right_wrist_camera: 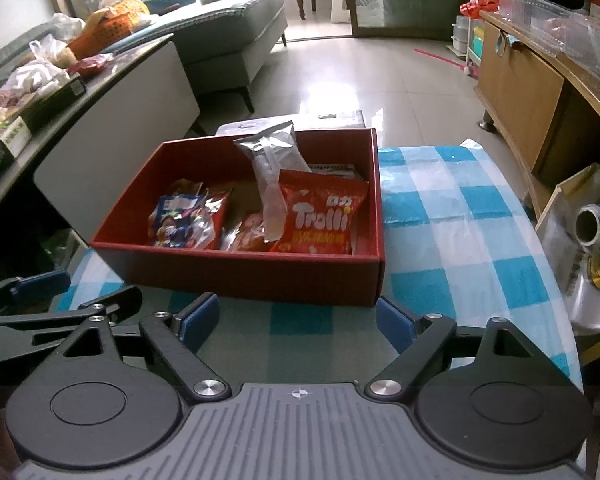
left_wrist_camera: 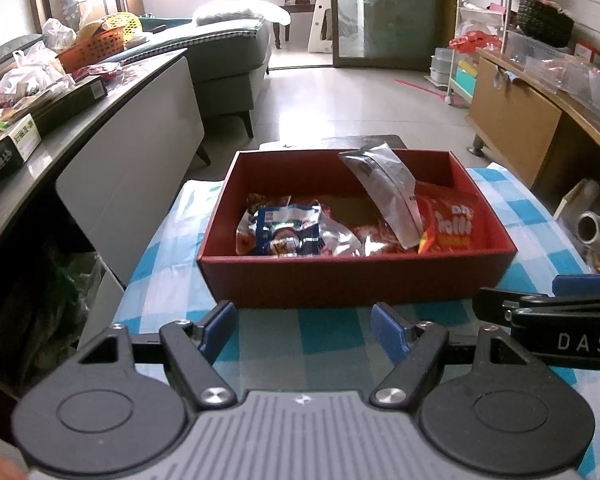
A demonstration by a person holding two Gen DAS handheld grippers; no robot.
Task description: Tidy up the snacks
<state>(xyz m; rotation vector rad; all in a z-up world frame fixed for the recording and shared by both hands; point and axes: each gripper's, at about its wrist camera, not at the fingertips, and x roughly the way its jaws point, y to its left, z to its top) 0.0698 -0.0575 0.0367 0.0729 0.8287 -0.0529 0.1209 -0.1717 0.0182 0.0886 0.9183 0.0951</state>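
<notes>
A red cardboard box (left_wrist_camera: 352,280) (right_wrist_camera: 236,270) stands on the blue-and-white checked tablecloth (left_wrist_camera: 332,340) (right_wrist_camera: 460,216). Inside lie several snack packs: a silver pouch (left_wrist_camera: 388,188) (right_wrist_camera: 274,160) leaning upright, a red Trolli bag (left_wrist_camera: 452,220) (right_wrist_camera: 320,216) and a blue-and-silver pack (left_wrist_camera: 288,232) (right_wrist_camera: 180,220). My left gripper (left_wrist_camera: 304,332) hovers just in front of the box's near wall, open, nothing between its blue pads. My right gripper (right_wrist_camera: 296,324) sits beside it at the box's near right corner, also open and empty. Each gripper's side shows in the other's view.
A grey cabinet (left_wrist_camera: 132,152) cluttered with bags and boxes runs along the left. A wooden sideboard (left_wrist_camera: 516,120) stands at right, with a silver roll (right_wrist_camera: 592,224) beside the table edge. A sofa (left_wrist_camera: 228,56) and tiled floor lie beyond the box.
</notes>
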